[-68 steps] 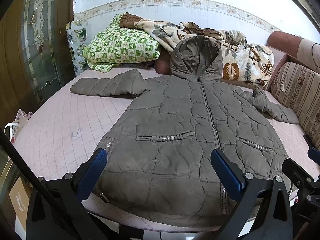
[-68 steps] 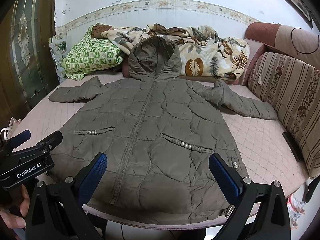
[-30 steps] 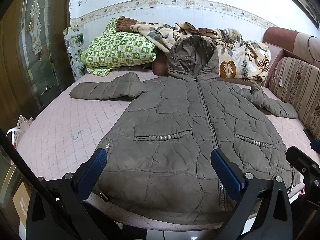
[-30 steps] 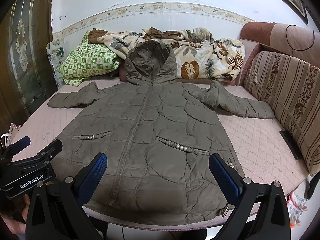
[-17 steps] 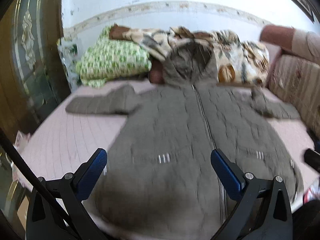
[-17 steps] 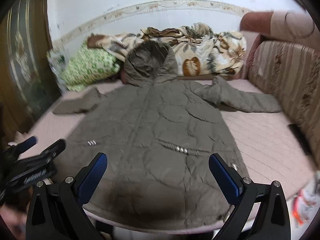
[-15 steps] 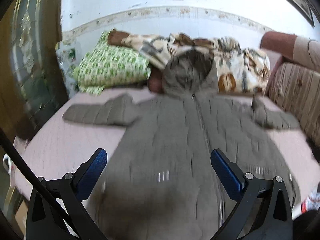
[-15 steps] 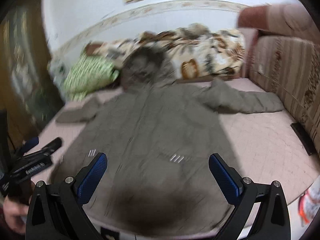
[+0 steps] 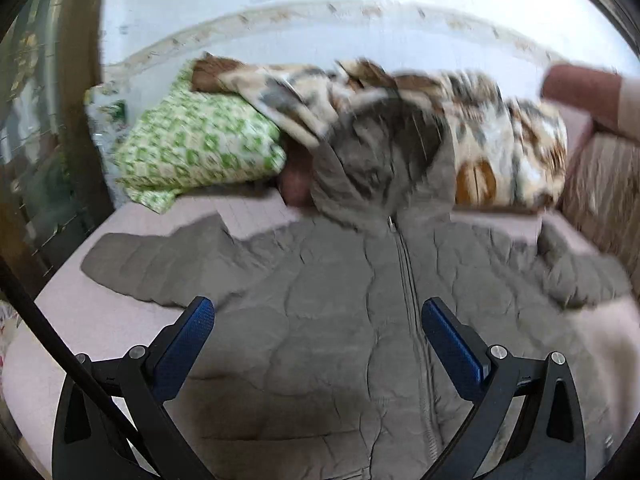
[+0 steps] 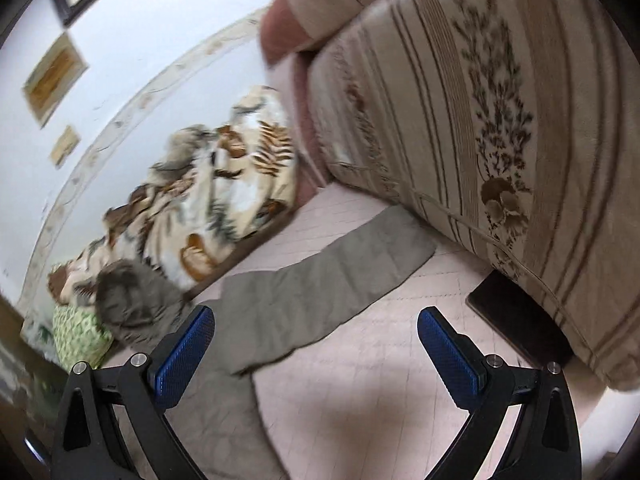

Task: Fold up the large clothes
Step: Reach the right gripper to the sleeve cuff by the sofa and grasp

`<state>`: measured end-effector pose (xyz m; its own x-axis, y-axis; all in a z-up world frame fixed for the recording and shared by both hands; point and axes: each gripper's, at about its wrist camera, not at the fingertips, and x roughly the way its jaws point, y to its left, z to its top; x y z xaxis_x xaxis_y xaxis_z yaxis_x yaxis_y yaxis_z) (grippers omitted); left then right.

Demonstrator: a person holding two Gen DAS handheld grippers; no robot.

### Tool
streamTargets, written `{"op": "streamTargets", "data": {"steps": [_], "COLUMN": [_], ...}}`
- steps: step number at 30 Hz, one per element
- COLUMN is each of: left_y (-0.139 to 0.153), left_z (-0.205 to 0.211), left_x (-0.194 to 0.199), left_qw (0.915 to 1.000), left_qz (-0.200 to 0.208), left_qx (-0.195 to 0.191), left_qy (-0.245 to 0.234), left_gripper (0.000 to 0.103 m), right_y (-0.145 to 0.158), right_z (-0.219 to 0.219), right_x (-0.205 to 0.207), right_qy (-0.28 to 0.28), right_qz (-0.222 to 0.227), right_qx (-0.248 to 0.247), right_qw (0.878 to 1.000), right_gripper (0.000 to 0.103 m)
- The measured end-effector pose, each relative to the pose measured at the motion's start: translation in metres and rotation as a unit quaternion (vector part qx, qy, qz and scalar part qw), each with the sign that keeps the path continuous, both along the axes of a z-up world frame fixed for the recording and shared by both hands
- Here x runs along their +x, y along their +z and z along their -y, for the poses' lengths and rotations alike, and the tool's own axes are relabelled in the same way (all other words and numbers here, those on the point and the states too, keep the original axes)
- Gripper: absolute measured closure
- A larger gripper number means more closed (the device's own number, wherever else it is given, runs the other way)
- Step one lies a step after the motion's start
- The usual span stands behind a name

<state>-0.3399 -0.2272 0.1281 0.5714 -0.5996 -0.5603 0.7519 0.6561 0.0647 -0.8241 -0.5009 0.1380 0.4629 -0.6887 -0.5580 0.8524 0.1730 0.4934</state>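
Tilted, blurred view. Right gripper [image 10: 314, 344] spread wide and empty above pink quilted bedcover [image 10: 360, 392]. Grey padded coat sleeve [image 10: 332, 276] stretched flat toward striped floral sofa cushion [image 10: 480, 120]. Hood [image 10: 128, 300] resting against leaf-print blanket [image 10: 216, 200]. Dark flat object [image 10: 516, 316] beside cushion.

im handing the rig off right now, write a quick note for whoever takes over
Left tongs: open, empty, held over the chest of the coat.
Right tongs: open, empty, aimed at the coat's sleeve that lies beside the striped cushion.
The coat lies face up on the pink bed cover, zipped, sleeves spread out, hood resting against the leaf-print blanket.
Done: coat is laid out flat. No fold is made yet.
Left: likely fold both sleeves in over the body, then fold the body up.
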Motion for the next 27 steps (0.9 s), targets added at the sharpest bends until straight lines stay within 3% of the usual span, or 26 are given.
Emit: {"op": "streamTargets", "data": {"steps": [2,4,6,9,15,22,26,27], "left_y": [-0.011,-0.017,-0.022,-0.028,-0.038,-0.044,-0.048,-0.049], "left_z": [0.006,0.008,0.007,0.009,0.017,0.02,0.023,0.023], "left_x": [0.0,0.003,0.008,0.017,0.02,0.02,0.021,0.022], "left_qw": [0.9997,0.9993,0.9994,0.9994,0.9989,0.9986,0.9985,0.9984], "left_qz": [0.012,0.025,0.018,-0.006,-0.014,-0.018,-0.021,-0.022], "left_qx": [0.02,0.027,0.031,0.035,0.044,0.048,0.051,0.052], "left_qy": [-0.005,-0.002,0.0,-0.002,-0.004,-0.009,-0.007,-0.007], "left_gripper": [0.0,0.0,0.0,0.0,0.0,0.0,0.0,0.0], "right_y": [-0.017,-0.033,-0.05,-0.079,-0.128,-0.161,-0.168,-0.168], "right_z": [0.029,0.055,0.078,0.108,0.14,0.163,0.176,0.178], "right_x": [-0.002,0.0,0.005,0.003,-0.006,-0.009,-0.005,-0.003], "right_qy": [-0.006,-0.017,-0.026,-0.051,-0.117,-0.155,-0.172,-0.172], "right_qz": [0.005,-0.003,0.003,0.015,0.037,0.049,0.042,0.039], "right_qx": [0.011,0.022,0.037,0.067,0.111,0.127,0.111,0.104], "right_qw": [1.0,1.0,0.999,0.996,0.986,0.978,0.978,0.979], "right_gripper": [0.001,0.009,0.027,0.039,0.04,0.04,0.052,0.062]}}
